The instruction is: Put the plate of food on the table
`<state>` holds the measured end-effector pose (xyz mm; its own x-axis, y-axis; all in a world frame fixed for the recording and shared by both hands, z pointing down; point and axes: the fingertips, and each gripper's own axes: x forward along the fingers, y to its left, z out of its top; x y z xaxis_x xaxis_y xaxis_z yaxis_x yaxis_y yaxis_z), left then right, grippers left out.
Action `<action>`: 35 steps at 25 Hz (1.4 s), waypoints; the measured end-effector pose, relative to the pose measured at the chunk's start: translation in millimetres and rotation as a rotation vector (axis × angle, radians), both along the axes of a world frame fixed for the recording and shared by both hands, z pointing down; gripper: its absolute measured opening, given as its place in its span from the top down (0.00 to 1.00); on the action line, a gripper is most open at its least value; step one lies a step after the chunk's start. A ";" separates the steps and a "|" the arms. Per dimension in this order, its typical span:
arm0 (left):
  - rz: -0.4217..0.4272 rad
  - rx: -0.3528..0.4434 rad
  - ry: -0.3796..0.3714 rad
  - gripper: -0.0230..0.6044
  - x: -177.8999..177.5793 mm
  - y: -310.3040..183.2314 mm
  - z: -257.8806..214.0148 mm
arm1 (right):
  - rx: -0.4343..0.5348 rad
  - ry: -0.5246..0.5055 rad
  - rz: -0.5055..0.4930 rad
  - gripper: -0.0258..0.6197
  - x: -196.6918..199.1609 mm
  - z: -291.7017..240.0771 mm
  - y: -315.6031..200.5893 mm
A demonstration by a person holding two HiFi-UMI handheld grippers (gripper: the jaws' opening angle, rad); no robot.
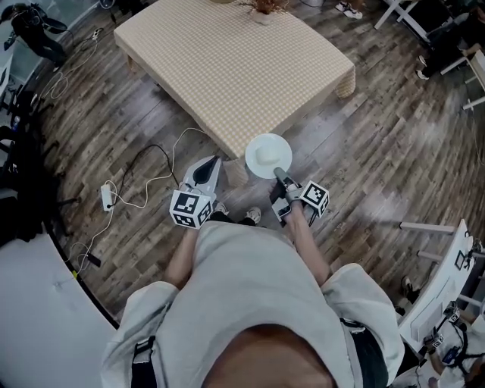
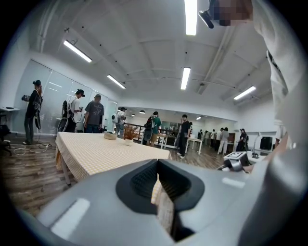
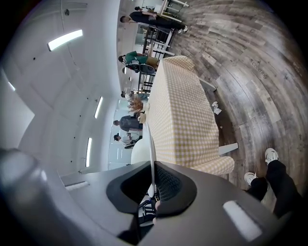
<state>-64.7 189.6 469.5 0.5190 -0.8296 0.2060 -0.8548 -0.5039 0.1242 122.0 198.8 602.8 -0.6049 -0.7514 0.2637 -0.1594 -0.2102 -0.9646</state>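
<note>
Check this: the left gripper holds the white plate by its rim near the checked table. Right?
No: the right gripper holds the white plate by its rim near the checked table, as the right gripper view shows.

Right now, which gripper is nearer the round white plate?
Right. The right gripper grips the round white plate by its near rim; the left gripper hangs apart at the plate's left, empty.

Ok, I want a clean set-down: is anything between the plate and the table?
Nothing visible. The right gripper holds the white plate by its rim at the near corner of the checkered table, whose near cloth is bare; a potted plant stands at the far end.
</note>
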 end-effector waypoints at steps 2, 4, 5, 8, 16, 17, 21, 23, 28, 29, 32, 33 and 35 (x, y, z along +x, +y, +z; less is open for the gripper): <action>-0.010 -0.003 -0.002 0.95 2.8 1.9 2.7 | 0.002 0.001 -0.010 0.94 1.9 0.7 0.1; -0.019 -0.005 -0.003 0.95 6.9 3.4 4.0 | 0.005 -0.003 -0.018 0.94 4.2 1.1 2.6; -0.022 -0.004 -0.002 0.95 9.4 3.6 3.8 | 0.007 -0.008 -0.021 0.94 5.8 1.3 3.8; -0.025 0.003 -0.006 0.95 14.4 1.9 1.3 | 0.000 -0.003 -0.023 0.94 10.7 3.7 5.2; -0.023 0.015 -0.010 0.95 19.7 -9.9 0.2 | 0.010 -0.016 -0.027 0.95 12.2 3.2 -3.4; -0.020 0.017 -0.010 0.95 21.4 -12.3 0.2 | 0.015 -0.017 -0.027 0.95 13.1 2.8 -6.1; -0.013 0.023 -0.006 0.95 23.7 -24.1 0.1 | 0.018 -0.012 -0.024 0.95 14.0 2.5 -20.0; -0.015 0.021 -0.003 0.95 19.7 -31.4 1.9 | 0.023 -0.013 -0.025 0.95 11.5 2.7 -27.6; -0.013 0.013 0.004 0.95 9.3 -62.3 7.8 | 0.024 -0.001 -0.021 0.95 4.2 4.2 -54.4; -0.010 0.011 0.006 0.95 8.2 -69.0 8.5 | 0.022 -0.001 -0.018 0.95 2.6 4.7 -59.9; 0.003 0.010 0.010 0.95 7.8 -90.8 8.9 | 0.018 0.006 -0.016 0.95 -1.3 5.3 -77.0; 0.008 0.009 0.012 0.95 7.5 -99.1 9.3 | 0.015 0.010 -0.016 0.95 -2.6 5.9 -83.2; 0.018 0.005 0.015 0.95 5.0 -115.1 11.2 | -0.003 0.021 -0.011 0.95 -5.3 9.8 -94.5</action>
